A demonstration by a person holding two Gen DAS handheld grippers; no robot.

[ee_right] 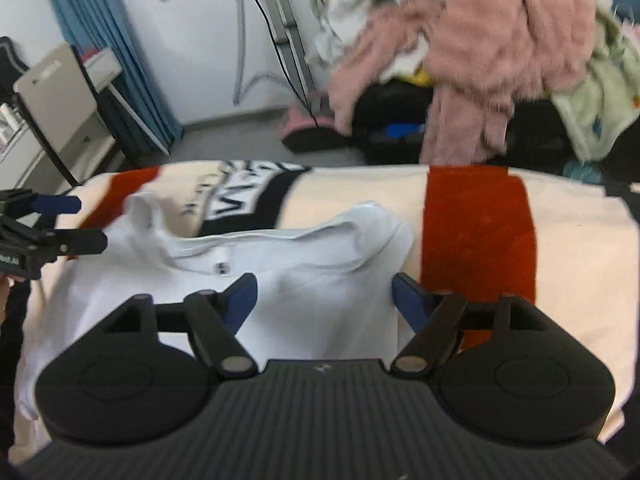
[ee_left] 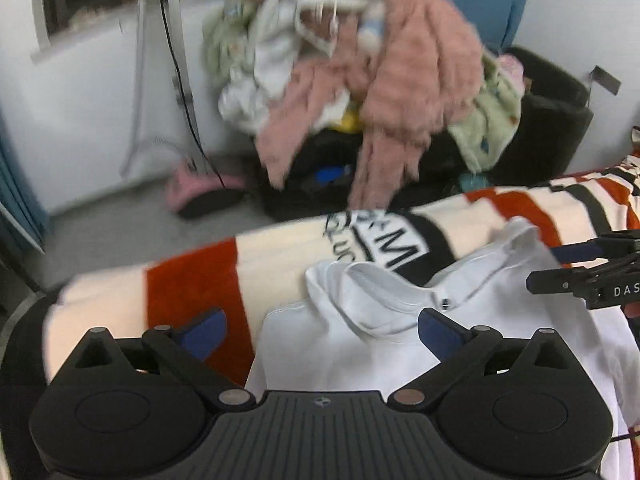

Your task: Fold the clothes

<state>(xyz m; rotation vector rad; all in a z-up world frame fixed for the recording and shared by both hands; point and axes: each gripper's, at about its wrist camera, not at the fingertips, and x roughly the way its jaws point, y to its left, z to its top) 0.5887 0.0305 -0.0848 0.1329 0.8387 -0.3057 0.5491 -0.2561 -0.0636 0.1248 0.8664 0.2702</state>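
A white collared shirt lies on a striped cream, red and black blanket, collar toward the far edge. My left gripper is open and empty, hovering over the shirt's left part. In the right wrist view the shirt lies flat and my right gripper is open and empty over its right half. The right gripper shows at the right edge of the left wrist view. The left gripper shows at the left edge of the right wrist view.
A heap of unfolded clothes, pink, white and pale green, sits on a black container beyond the blanket. Cables hang down the white wall. A blue curtain and a grey box stand at the left.
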